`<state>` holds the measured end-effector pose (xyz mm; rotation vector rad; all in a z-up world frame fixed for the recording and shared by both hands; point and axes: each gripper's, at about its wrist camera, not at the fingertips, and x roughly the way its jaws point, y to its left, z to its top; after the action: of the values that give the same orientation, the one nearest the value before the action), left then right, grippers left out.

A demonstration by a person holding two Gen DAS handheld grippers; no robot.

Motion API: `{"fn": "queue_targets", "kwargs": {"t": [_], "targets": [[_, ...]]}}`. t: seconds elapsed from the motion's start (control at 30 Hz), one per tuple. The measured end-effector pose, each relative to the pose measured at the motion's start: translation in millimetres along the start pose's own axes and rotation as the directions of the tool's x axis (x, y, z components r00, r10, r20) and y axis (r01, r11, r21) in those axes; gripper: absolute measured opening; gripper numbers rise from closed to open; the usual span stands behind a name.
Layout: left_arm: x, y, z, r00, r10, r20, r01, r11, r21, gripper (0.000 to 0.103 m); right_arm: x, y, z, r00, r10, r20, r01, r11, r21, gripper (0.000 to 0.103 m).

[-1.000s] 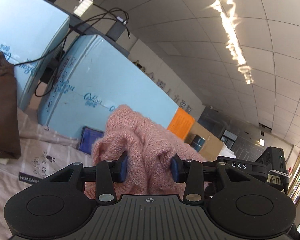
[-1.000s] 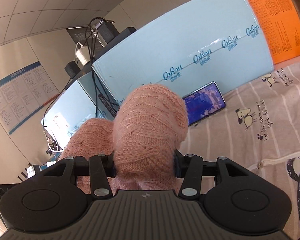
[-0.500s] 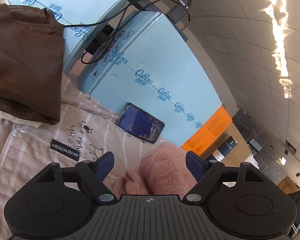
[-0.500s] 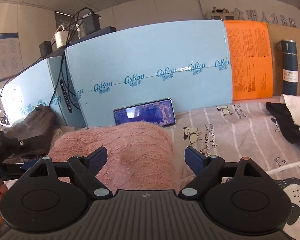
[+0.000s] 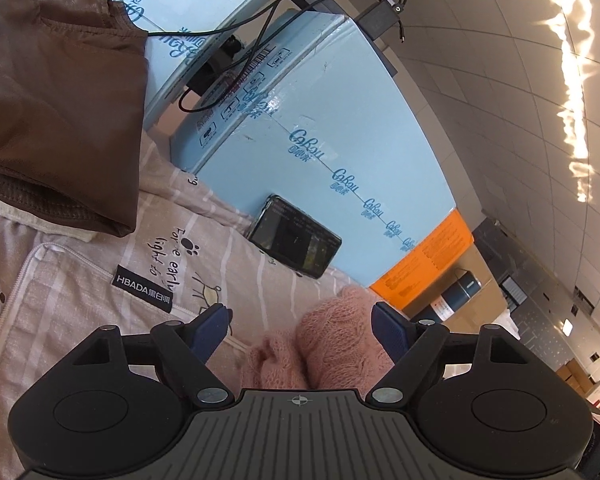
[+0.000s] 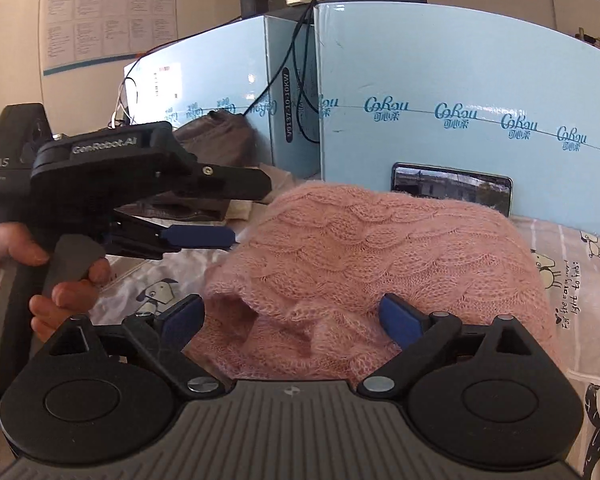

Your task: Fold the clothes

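Note:
A pink knitted sweater [image 6: 364, 256] lies bunched on the striped cartoon-print sheet [image 6: 580, 292]. My right gripper [image 6: 292, 312] is open, its blue pads on either side of the sweater's near edge, not closed on it. My left gripper [image 5: 300, 324] is open too, with the sweater [image 5: 332, 344] between and below its pads. The left gripper also shows in the right wrist view [image 6: 204, 236], held by a hand at the sweater's left end.
A brown folded garment [image 5: 48, 112] lies at the left on the sheet. Light blue cartons [image 5: 320, 136] line the back, with a phone [image 5: 296, 240] leaning on one. An orange board [image 5: 428, 268] and a dark flask [image 5: 460, 292] stand further right.
Both grippers have opened and let go of the pink sweater, which has dropped from being held up onto the sheet. Both grippers have backed off a little.

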<state>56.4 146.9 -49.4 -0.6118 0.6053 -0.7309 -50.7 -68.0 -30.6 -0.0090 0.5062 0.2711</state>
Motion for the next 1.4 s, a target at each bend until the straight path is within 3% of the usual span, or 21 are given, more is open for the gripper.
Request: {"fn": "queue_targets", "kwargs": {"t": [0.07, 0.13, 0.2, 0.3, 0.37, 0.47, 0.6, 0.67, 0.7, 0.73, 0.9, 1.07, 1.17, 1.4], "targets": [[2.2, 0.0, -1.1, 1.0, -0.004, -0.015, 0.004, 1.0, 0.001, 0.081, 5.6, -4.4, -5.4, 0.999, -0.046, 0.005, 0.046, 0.999, 0.003, 0.092], [4.9, -0.4, -2.5, 0.999, -0.01, -0.032, 0.01, 1.0, 0.003, 0.081, 5.2, -7.9, -7.8, 0.996, -0.081, 0.027, 0.081, 0.997, 0.02, 0.081], [8.2, -1.3, -4.7, 0.999, -0.014, -0.047, 0.014, 1.0, 0.01, 0.081, 1.9, -13.0, -8.1, 0.993, -0.11, 0.048, 0.108, 0.993, 0.054, 0.051], [11.4, -2.6, -7.3, 0.998, 0.003, -0.059, -0.002, 1.0, 0.024, 0.081, -4.8, -29.8, -8.7, 0.991, -0.11, 0.082, 0.096, 0.984, 0.153, 0.03], [14.3, -3.7, -9.4, 0.997, 0.016, -0.07, -0.013, 0.999, 0.036, 0.081, -11.5, -41.3, -8.6, 0.989, -0.097, 0.113, 0.068, 0.97, 0.235, 0.024], [24.2, -8.0, -16.0, 0.993, 0.015, -0.117, -0.006, 0.997, 0.08, 0.079, -25.4, -50.6, -7.3, 0.978, -0.102, 0.181, 0.044, 0.953, 0.3, 0.022], [40.3, -16.2, -29.6, 0.981, -0.037, -0.19, 0.067, 0.985, 0.159, 0.075, -40.7, -56.6, -4.1, 0.961, -0.122, 0.248, 0.031, 0.939, 0.341, 0.021], [44.9, -19.4, -34.8, 0.978, -0.032, -0.204, 0.074, 0.976, 0.203, 0.05, -45.2, -58.7, 0.6, 0.955, -0.118, 0.272, 0.015, 0.935, 0.355, 0.021], [45.4, -19.0, -35.5, 0.979, -0.028, -0.202, 0.072, 0.975, 0.212, 0.03, -47.5, -59.4, 3.7, 0.952, -0.115, 0.284, 0.006, 0.933, 0.36, 0.02], [44.7, -17.2, -34.9, 0.98, -0.03, -0.195, 0.071, 0.976, 0.208, 0.018, -49.4, -59.7, 7.2, 0.948, -0.113, 0.297, -0.002, 0.933, 0.361, 0.02], [24.7, -15.1, -23.3, 0.994, -0.055, -0.096, 0.074, 0.976, 0.207, 0.015, -68.1, -60.2, 27.5, 0.907, -0.131, 0.4, -0.021, 0.935, 0.354, 0.02], [-4.7, -12.5, -5.6, 0.998, -0.001, 0.063, -0.013, 0.977, 0.215, 0.015, -91.3, -71.8, 34.6, 0.852, -0.214, 0.477, 0.013, 0.92, 0.391, 0.019], [-11.9, -2.1, 4.4, 0.995, 0.029, 0.098, -0.044, 0.987, 0.155, 0.015, -98.0, -91.6, 28.5, 0.842, -0.303, 0.447, 0.062, 0.877, 0.476, 0.019], [1.8, 12.6, 7.9, 0.991, 0.129, 0.042, -0.133, 0.986, 0.104, 0.015, -90.7, -142.5, -4.0, 0.839, -0.471, 0.275, 0.215, 0.749, 0.626, 0.019]]}}
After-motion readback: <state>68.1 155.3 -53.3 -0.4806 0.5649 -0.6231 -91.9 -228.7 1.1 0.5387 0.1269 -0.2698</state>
